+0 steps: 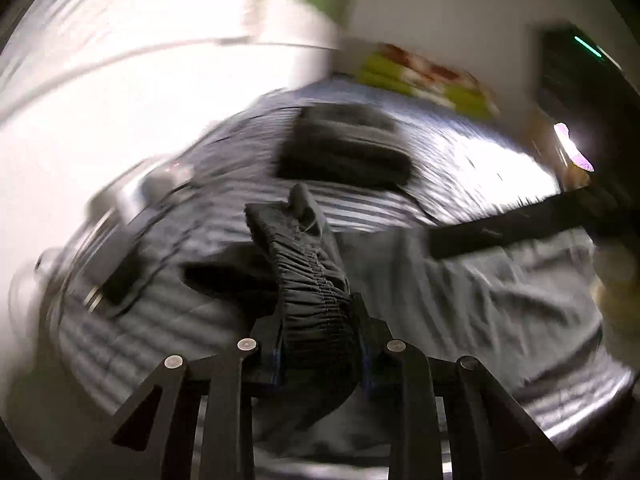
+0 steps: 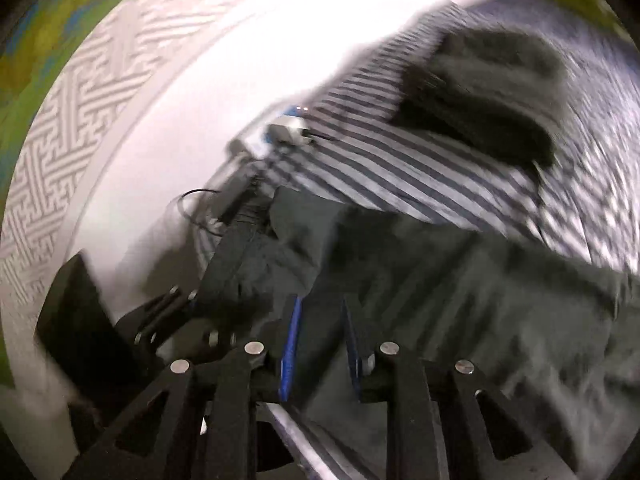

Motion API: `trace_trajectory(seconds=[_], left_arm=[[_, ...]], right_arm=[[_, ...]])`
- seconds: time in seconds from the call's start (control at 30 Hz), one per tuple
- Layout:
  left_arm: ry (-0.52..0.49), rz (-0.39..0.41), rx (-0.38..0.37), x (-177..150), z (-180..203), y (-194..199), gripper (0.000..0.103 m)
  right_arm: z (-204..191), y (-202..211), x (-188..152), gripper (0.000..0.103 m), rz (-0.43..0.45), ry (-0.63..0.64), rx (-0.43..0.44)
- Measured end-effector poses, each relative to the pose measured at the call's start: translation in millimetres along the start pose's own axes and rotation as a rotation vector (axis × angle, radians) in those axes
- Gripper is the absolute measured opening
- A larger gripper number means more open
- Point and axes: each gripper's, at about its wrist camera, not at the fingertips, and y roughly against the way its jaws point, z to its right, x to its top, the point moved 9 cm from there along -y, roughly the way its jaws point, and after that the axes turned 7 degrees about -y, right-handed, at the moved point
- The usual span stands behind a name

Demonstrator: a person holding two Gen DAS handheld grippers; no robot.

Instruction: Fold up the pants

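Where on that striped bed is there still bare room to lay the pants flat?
Bare striped sheet lies between the dark folded pile and the pants; in the left view more open sheet runs right of the pile toward the yellow-green pillow. The wall-side edge is crowded with a small white device and cables.

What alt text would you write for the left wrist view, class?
The left tool is shut on the gathered elastic waistband of dark grey fabric pants, lifted over a blue-and-white striped bed cover. Behind lies a folded stack of dark clothes; the picture is motion-blurred.
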Motion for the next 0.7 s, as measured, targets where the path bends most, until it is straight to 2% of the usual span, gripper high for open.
trace_trajectory(seconds=[0.07, 0.17, 0.23, 0.27, 0.3, 0.33, 0.4, 0.53, 0.6, 0.67, 0.7], left_arm=[[-0.154, -0.012, 0.009, 2.1, 46.3, -9.2, 0.028], [-0.398, -0.06, -0.004, -14.7, 121.8, -29.4, 0.03], [-0.497, -0.104, -0.027, -30.4, 155.8, -42.4, 0.031], [-0.51, -0.122, -0.038, -36.0, 166.2, -46.3, 0.035], [-0.507, -0.127, -0.045, -38.4, 172.1, -47.0, 0.045], [-0.501, -0.125, -0.05, -38.2, 174.5, -45.6, 0.049], [-0.469, -0.126, -0.082, -36.9, 174.9, -36.3, 0.065], [-0.342, -0.098, -0.129, -32.8, 141.4, 0.5, 0.07], [-0.267, -0.097, -0.081, -30.0, 108.2, 9.3, 0.071], [-0.256, -0.112, 0.023, -28.1, 71.4, 6.3, 0.076], [-0.255, -0.129, 0.043, -28.3, 61.3, 2.3, 0.076]], right_arm=[[36.1, 6.7, -8.3, 0.02, -0.003, -0.074, 0.012], [95.0, 16.7, -21.9, 0.02, -0.001, -0.198, 0.007], [126.7, 21.5, -29.7, 0.02, -0.005, -0.272, 0.005], [141.6, 25.3, -35.1, 0.022, -0.006, -0.3, 0.001], [147.5, 26.4, -35.7, 0.023, -0.006, -0.304, -0.002], [152.8, 29.3, -38.2, 0.023, -0.003, -0.303, -0.005], [155.5, 34.1, -42.3, 0.023, 0.003, -0.29, -0.002], [146.5, 34.2, -45.2, 0.025, 0.002, -0.271, 0.018], [135.4, 31.6, -46.4, 0.025, -0.001, -0.248, 0.042], [123.2, 26.7, -46.7, 0.026, -0.014, -0.239, 0.076], [117.9, 24.0, -46.9, 0.026, -0.018, -0.23, 0.081]])
